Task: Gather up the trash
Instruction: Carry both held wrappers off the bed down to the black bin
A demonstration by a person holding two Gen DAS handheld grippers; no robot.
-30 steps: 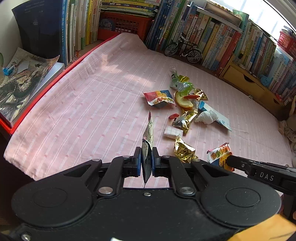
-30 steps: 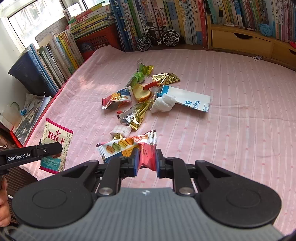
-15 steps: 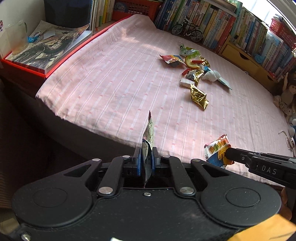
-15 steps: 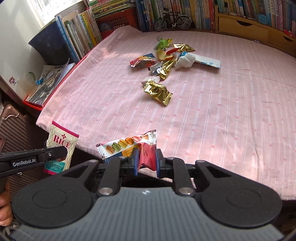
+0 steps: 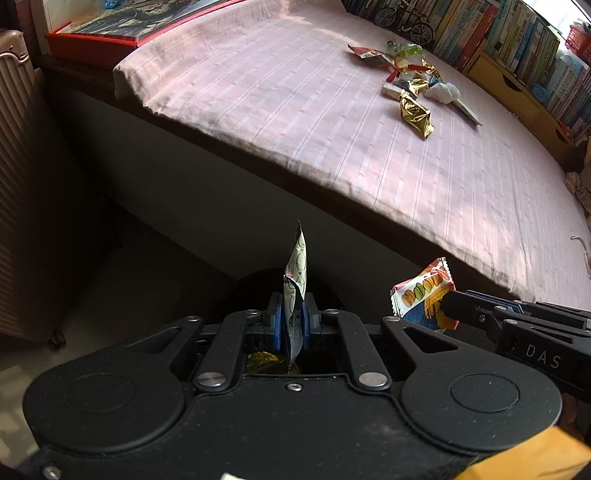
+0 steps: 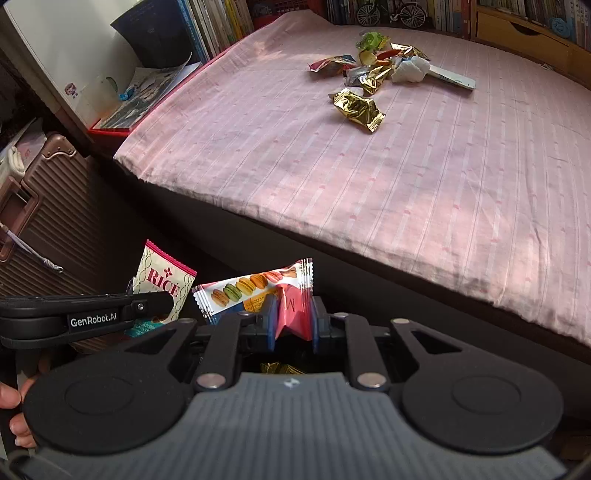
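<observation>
My left gripper (image 5: 293, 326) is shut on a cream "RICE" snack wrapper (image 5: 297, 264), which stands edge-on between the fingers. My right gripper (image 6: 293, 321) is shut on a macaron-print wrapper (image 6: 255, 290). Both hang side by side beyond the bed's near edge, over a dark round bin (image 5: 255, 286) on the floor. A gold wrapper (image 6: 280, 367) shows inside it. In the right wrist view the left gripper (image 6: 162, 299) holds the RICE wrapper (image 6: 164, 280). More trash lies far up the pink bed (image 6: 406, 184): a gold wrapper (image 6: 358, 107) and a pile of wrappers (image 6: 373, 64).
A rose-gold suitcase (image 6: 48, 206) stands on the floor to the left. Magazines (image 6: 144, 99) lie at the bed's left corner. Books line the far side with a toy bicycle (image 6: 386, 13) and a wooden drawer unit (image 6: 524, 33). A hand (image 6: 14, 398) grips the left tool.
Both grippers, still holding their wrappers, have drawn back off the bed and dropped past its near edge. The dark bin and the floor have come into view beneath them.
</observation>
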